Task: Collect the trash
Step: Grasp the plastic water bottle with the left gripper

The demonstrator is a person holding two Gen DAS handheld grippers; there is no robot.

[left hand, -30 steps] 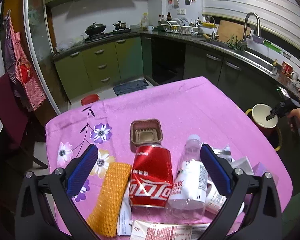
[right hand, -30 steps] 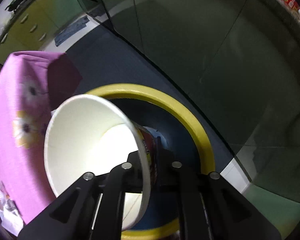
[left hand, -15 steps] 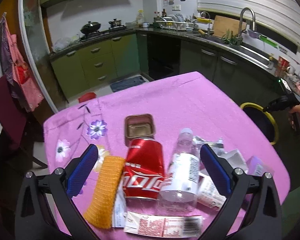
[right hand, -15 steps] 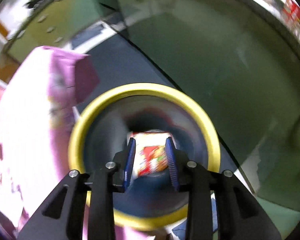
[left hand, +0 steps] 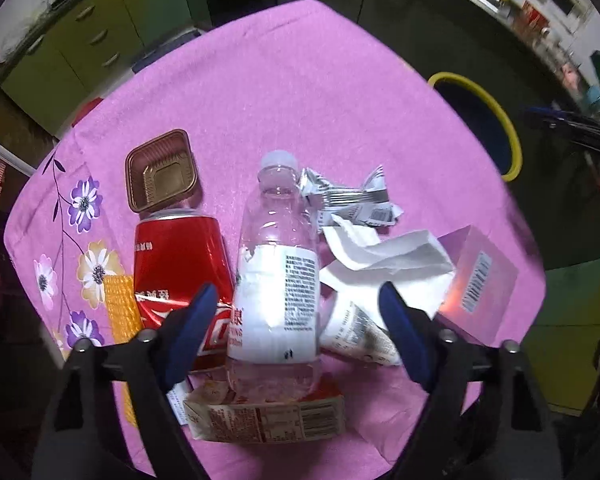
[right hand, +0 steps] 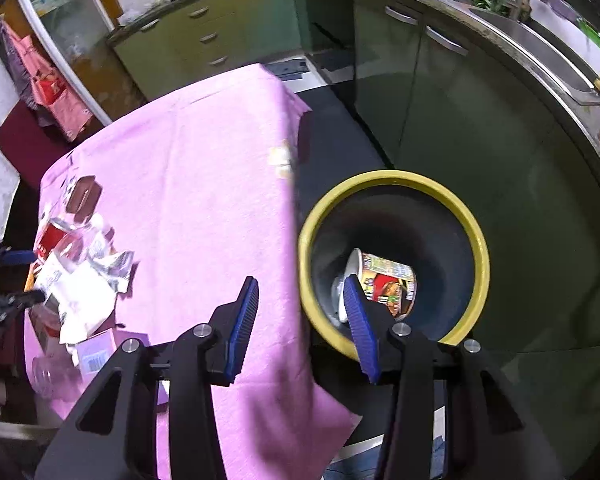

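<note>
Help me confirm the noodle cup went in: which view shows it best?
The right wrist view: the noodle cup lies on its side inside the yellow-rimmed bin. The left wrist view shows only the bin's rim, not the cup.

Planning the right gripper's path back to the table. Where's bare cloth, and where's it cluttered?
Bare: the pink tablecloth from its far edge down to the brown tray, and the strip along the edge facing the yellow-rimmed bin. Crowded: the near corner, where red can, clear bottle, white tissue, wrappers and pink box bunch together.
</note>
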